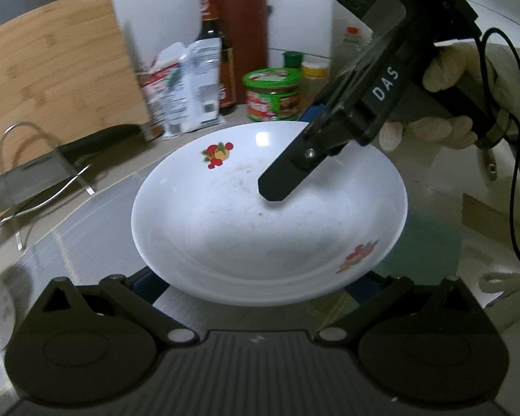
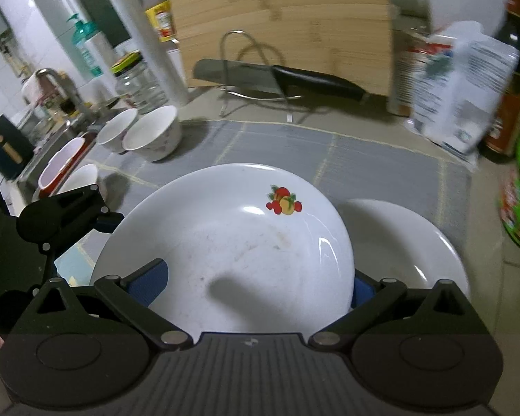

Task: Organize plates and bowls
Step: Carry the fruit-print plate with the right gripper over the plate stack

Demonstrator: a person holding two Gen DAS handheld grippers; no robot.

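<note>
Plate (image 2: 225,242) with fruit print is held above the worktop (image 2: 485,277), the right tool (image 2: 256,291) clamped on its rim; I cannot tell the left tool's (image 2: 52,222) grip. Second plate (image 2: 416,242) waits beneath, empty. Four empty bowls (image 2: 152,131) sit unsorted, so stacking seems barely begun.

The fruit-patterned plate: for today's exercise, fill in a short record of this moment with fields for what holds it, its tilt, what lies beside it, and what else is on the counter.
held item: fruit-patterned plate, smeared inside
holders: left gripper and right gripper, each at a plate edge; grip not clearly visible
tilt: raised and tilted above the grey mat
beside it: plain white plate resting on the mat
further left: two white bowls side by side
behind: cleaver on a wire rack, bamboo board
</note>
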